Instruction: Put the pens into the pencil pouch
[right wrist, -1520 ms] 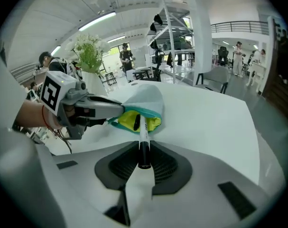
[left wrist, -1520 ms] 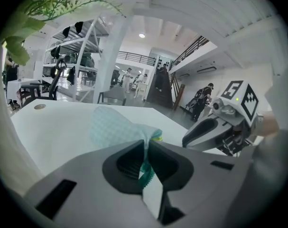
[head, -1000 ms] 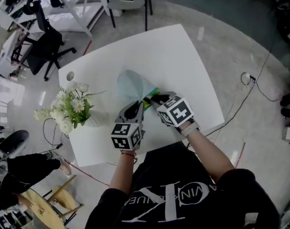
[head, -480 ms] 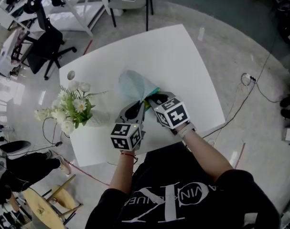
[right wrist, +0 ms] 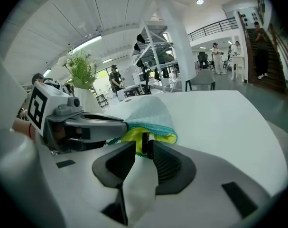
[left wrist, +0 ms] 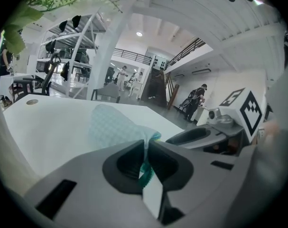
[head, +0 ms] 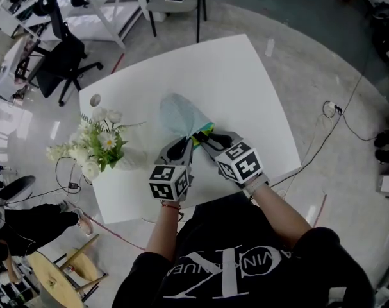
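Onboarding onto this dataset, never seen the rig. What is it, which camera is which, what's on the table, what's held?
There is no robot here. A person holds a two-jaw tool in each hand, and the cubes with square markers are part of those tools. The top-down picture comes from a camera on the person's head. The other two come from cameras riding on each tool, looking along its jaws.

On the white table lie a light blue pouch and, to the left, a bunch of white flowers.

The left tool is shut on the pouch's edge. The right tool has just been opening its jaws. The end of a pen stands between them at the pouch's yellow-lined mouth, and the pads look clear of it.
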Tool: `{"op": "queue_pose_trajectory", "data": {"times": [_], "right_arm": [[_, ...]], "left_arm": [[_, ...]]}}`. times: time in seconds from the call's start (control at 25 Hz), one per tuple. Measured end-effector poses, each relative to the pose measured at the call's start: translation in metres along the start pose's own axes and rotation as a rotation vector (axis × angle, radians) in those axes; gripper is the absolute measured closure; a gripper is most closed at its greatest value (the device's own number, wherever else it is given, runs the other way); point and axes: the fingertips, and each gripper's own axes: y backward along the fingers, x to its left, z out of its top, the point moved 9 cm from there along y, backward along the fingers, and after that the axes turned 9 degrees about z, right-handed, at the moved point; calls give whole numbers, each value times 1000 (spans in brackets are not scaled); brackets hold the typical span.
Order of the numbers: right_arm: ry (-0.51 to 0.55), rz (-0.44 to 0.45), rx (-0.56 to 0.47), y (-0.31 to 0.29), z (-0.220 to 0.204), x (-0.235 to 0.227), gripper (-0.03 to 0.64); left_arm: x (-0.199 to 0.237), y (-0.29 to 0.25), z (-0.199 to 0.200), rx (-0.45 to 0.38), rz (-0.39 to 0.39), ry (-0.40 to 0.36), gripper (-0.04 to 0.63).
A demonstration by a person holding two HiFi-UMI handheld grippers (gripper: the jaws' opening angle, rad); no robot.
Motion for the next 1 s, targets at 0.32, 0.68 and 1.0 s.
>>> {"op": "queue_pose_trajectory", "data": {"times": [0.32,0.68,1.0], "right_arm": [[39,-19,-9,16,-13,4,517],[52,-49,-40,27,-17,-2,600],[74,-61,-106,45,-15,-5,607]], "left_arm": [[2,-4,-10,62,21,-17,561],[0,1,-15,60,2,6,505],[4,20,-13,-31,56,29,476]]}}
